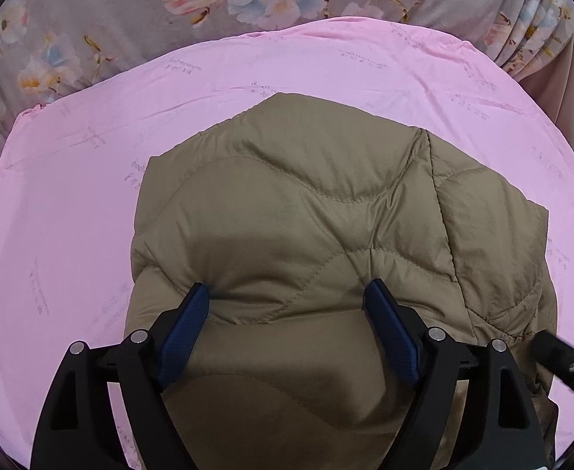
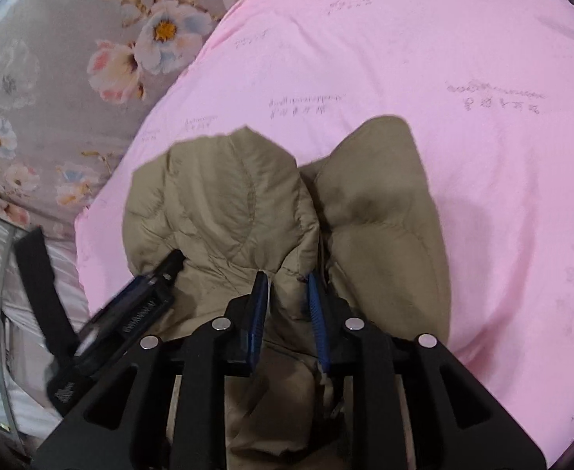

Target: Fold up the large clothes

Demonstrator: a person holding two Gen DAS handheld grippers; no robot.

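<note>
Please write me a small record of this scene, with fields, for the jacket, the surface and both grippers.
garment: olive quilted jacket, puffy, partly folded
surface: pink sheet, over floral bedding
left gripper: open wide, fingers on each side of a quilted bulge
right gripper: jaws close together, a fold of the jacket between them
other: left gripper also seen in the right view, low left

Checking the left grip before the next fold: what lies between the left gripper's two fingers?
In the left wrist view, a puffy bulge of the khaki quilted jacket fills the gap of the open left gripper.
</note>
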